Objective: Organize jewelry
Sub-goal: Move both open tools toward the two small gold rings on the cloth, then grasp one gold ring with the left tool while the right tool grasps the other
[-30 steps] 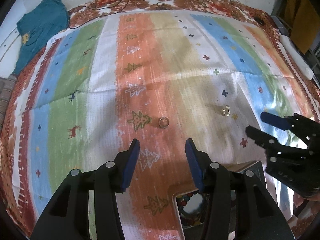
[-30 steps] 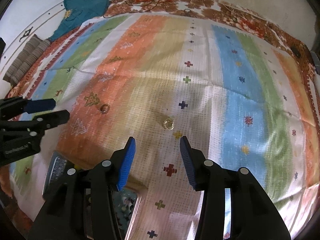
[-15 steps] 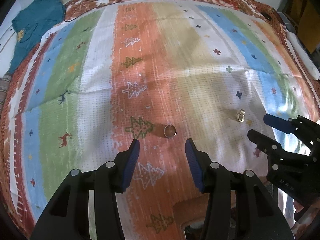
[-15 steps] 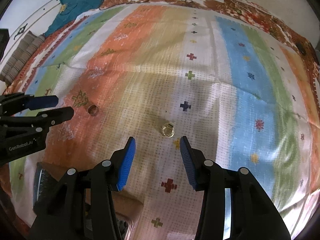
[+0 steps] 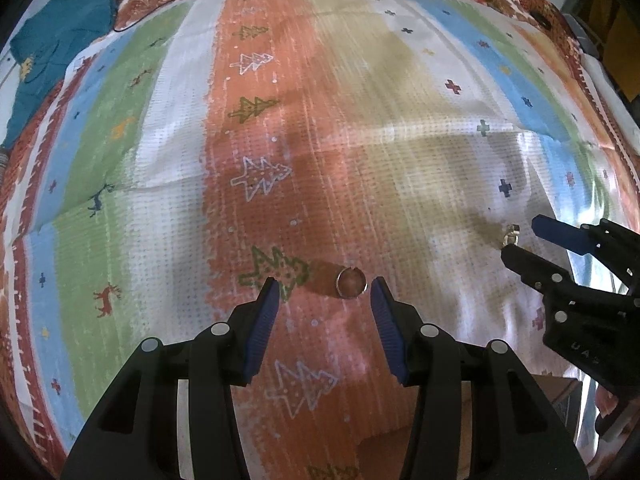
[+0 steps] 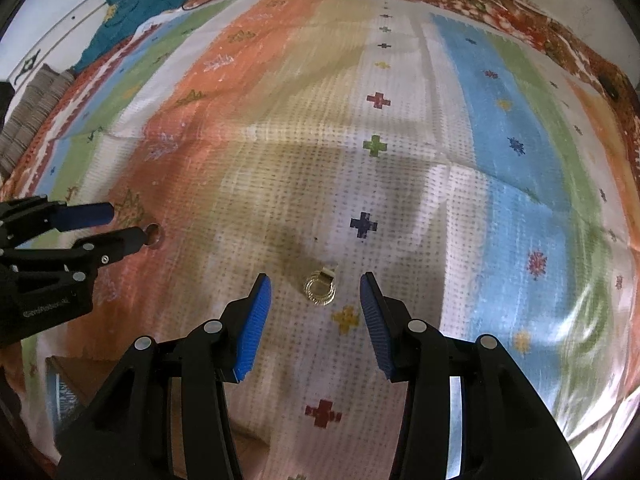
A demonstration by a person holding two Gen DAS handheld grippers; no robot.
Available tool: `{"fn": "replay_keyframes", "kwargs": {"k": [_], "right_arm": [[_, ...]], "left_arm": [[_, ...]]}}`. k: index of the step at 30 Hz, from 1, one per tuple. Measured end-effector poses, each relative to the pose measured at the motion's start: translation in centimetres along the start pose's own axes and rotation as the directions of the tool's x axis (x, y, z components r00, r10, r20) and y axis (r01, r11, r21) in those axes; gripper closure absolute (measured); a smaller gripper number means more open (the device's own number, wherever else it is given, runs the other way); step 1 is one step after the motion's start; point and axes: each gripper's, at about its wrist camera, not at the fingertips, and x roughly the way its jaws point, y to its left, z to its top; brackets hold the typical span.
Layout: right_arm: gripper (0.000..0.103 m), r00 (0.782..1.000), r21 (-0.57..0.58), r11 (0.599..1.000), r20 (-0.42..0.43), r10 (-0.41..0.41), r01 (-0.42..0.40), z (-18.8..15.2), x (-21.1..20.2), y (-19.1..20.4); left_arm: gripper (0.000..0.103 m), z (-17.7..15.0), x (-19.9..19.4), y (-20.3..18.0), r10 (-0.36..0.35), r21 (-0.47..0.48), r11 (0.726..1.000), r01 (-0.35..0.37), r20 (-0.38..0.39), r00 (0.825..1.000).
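Each ring sits just ahead of its own tongs: silver ring (image 5: 351,282) before the left gripper (image 5: 322,288), gold ring (image 6: 319,289) before the right gripper (image 6: 315,285), both spread apart, nothing held

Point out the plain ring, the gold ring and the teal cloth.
plain ring (image 5: 351,282), left wrist view, on its band's far edge.
gold ring (image 6: 319,289), right wrist view, on its coiled band.
teal cloth (image 5: 56,40), left wrist view, on the middle of the fabric.

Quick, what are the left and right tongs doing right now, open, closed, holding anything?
Left tongs: open, empty, plain ring on the cloth between the tips.
Right tongs: open, empty, gold ring on the cloth between the tips.
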Motion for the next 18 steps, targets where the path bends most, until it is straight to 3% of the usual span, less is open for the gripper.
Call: {"fn": "replay_keyframes", "kwargs": {"k": [9,13,17,18], "right_arm": [[0.057,1.000,-0.010,1.000,-0.010,-0.026,0.026,0.3,1.5,-0.1],[0.058,0.999,-0.015,0.999,-0.015,-0.034,0.034,0.4,1.6,0.0],[0.076,0.999,-0.014,0.999,-0.027,-0.029,0.029,0.4,1.6,-0.1],[0.081,0.999,-0.015,0.999,-0.028,-0.030,0.029,0.4,1.6,0.0]], "left_arm": [[0.055,0.8,1.9,-0.3,-0.011,0.015,1.000,0.012,-0.026,1.000],[0.066,1.0,2.3,-0.8,0.007,0.041,0.999,-0.006,-0.023,1.000],[0.085,0.9,2.3,-1.7,0.009,0.063,0.998,-0.007,-0.033,0.999],[0.085,0.9,2.4,-1.9,0.011,0.068,0.998,-0.008,-0.034,0.999]]}}
